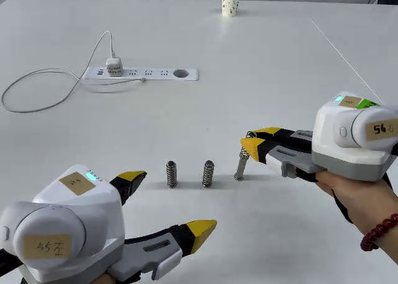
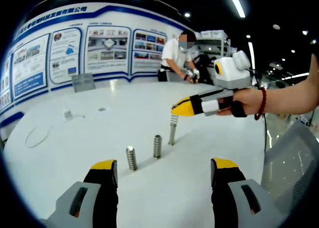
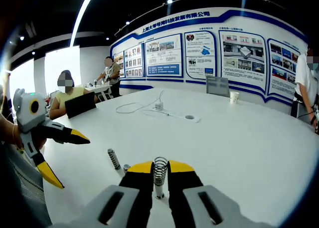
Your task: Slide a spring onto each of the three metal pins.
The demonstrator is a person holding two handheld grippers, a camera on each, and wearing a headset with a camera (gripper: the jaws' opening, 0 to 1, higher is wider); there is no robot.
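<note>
Office meeting room: wall display boards (image 3: pixel 163 53), white table (image 3: pixel 239 138)

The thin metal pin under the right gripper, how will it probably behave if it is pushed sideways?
Probably tips easily: the pin is tall and thin, stands on the table with no visible holder, and seems to lean in the head view. Likely light, so the spring held by the right gripper could drag it over.

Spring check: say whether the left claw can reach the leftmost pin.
Probably yes: left claw open, bare table between it and leftmost pin; right claw holds a spring at the far pin.
</note>
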